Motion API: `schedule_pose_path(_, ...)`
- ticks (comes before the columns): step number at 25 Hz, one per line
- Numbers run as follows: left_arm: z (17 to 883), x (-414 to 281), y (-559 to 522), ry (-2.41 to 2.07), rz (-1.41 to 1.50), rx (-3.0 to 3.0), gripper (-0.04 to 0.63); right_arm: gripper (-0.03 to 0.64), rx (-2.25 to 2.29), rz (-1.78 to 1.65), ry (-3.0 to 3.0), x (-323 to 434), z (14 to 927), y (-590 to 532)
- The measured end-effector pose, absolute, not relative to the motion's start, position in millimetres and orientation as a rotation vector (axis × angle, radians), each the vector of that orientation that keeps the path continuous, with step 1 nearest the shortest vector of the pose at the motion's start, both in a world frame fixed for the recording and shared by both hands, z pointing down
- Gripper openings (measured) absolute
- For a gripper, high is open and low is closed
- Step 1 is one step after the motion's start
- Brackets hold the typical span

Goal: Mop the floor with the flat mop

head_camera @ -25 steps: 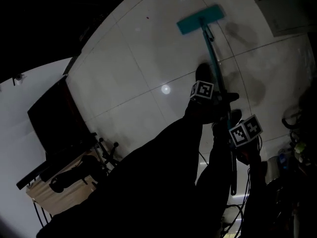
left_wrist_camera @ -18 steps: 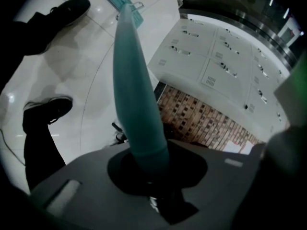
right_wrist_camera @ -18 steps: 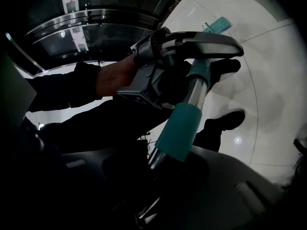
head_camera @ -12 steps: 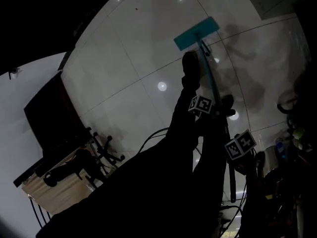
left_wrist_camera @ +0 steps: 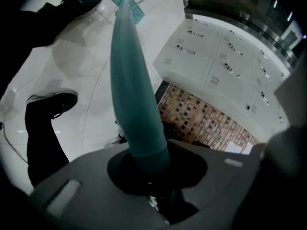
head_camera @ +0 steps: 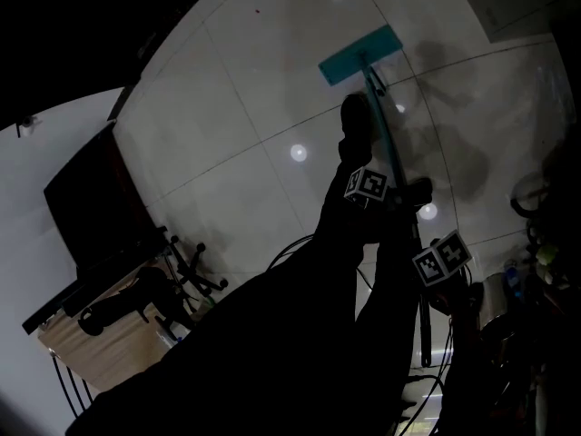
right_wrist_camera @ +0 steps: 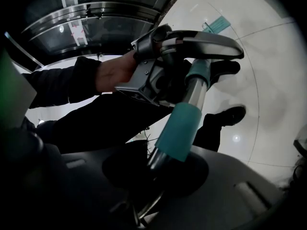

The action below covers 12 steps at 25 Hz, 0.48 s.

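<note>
Mop head (head_camera: pixel 360 54) lies on open tile (head_camera: pixel 254 80); left gripper (left_wrist_camera: pixel 148 171) and right gripper (right_wrist_camera: pixel 156 169) clamp its handle (left_wrist_camera: pixel 132 80).

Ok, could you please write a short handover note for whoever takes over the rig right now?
Left gripper: jaws shut on the mop handle, the grip nearer the mop head.
Right gripper: jaws shut on the same handle, higher up.
Mop head: flat on the white tiled floor, just ahead of the person's forward shoe.
Done: mop in hand and on the floor; how much is mopped cannot be told.
Left: mop across the tiles.
</note>
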<state>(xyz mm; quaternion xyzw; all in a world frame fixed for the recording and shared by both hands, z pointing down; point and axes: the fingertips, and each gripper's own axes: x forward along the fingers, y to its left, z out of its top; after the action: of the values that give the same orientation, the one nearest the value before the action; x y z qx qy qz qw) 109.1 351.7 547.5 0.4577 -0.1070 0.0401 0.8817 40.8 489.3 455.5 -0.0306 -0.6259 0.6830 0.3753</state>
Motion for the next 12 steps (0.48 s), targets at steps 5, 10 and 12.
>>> schedule_pose_path(5,544.1,88.5,307.3,-0.226,0.054,0.961,0.092,0.110,-0.075,1.741,-1.597,21.4,452.4,446.4)
schedule_pose_path(10,540.8,62.0,254.4,-0.239,0.038,0.958,0.092,0.110,-0.078,1.745,-1.595,-3.9,448.5,394.1)
schedule_pose_path(12,540.1,49.9,229.0,-0.244,0.034,0.959,0.092,0.110,-0.080,1.755,-1.598,-16.6,448.2,370.2)
